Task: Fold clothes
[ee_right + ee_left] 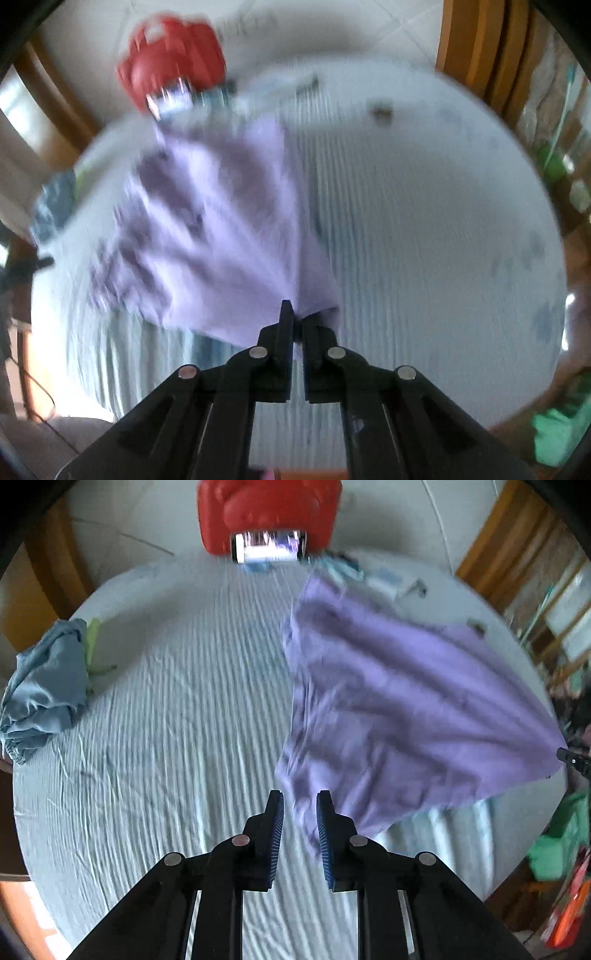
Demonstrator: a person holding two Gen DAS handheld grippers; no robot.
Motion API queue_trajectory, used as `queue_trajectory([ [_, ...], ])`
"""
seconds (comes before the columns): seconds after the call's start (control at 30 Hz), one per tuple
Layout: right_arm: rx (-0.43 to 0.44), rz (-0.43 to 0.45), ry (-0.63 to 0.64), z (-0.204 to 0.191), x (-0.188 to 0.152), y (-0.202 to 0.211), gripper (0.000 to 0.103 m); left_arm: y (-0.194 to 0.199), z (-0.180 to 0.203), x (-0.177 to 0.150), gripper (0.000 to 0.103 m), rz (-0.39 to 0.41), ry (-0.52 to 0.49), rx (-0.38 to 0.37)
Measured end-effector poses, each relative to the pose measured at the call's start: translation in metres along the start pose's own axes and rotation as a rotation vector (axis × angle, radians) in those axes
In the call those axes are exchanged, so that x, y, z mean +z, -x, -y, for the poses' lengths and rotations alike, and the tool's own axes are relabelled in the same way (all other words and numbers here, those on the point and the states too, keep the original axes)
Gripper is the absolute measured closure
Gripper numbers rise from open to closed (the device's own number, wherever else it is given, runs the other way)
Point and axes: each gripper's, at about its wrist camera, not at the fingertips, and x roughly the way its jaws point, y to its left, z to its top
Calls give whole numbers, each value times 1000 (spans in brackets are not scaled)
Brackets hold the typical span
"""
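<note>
A purple garment (399, 709) hangs stretched above the round table, blurred by motion. My left gripper (300, 801) is open, its blue pads either side of the garment's lower left edge, not clamped on it. My right gripper (297, 314) is shut on a corner of the purple garment (207, 229) and holds it up. The right gripper's tip also shows at the right edge of the left wrist view (570, 760), at the garment's far corner.
The table wears a pale blue striped cloth (155, 738). A crumpled blue garment (44, 686) lies at its left edge. A red chair (266, 513) and a phone (267, 546) stand at the far side, with small items nearby. Green cloth (561, 845) lies off the table's right.
</note>
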Motion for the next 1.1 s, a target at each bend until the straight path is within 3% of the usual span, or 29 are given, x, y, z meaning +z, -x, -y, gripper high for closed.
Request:
queue_trajectory([
  [0.03,-11,-41,-21,3,-6,-12,94,-5,1,2,69,2,-3,2],
  [0.07,-26,-68,-53,8,-12,-22,92,-9,1,5,41,8,-4,3],
  [0.13,-45,-67,-95,15,-14,-29,78,-15,2,19,6,45,0,11],
  [0.23,-44,-10,-151,23,-8,-19,59,-25,3,48,6,96,-3,30],
  [0.37,-29,112,-185,40,19,0,56,-46,2,98,6,131,-6,58],
  [0.47,28,135,-191,43,46,-14,56,-64,0,134,6,143,-15,59],
  [0.63,88,116,-176,45,91,-55,56,-105,-2,184,6,132,26,71],
  [0.97,101,51,-80,39,154,-119,53,-163,-5,201,7,86,61,131],
  [1.03,77,32,-68,32,160,-132,45,-169,-5,200,17,68,68,128],
  [1.07,71,14,-55,27,161,-137,45,-168,-4,199,33,74,73,124],
  [1.1,61,-3,-37,22,162,-141,47,-165,-4,198,42,76,75,123],
])
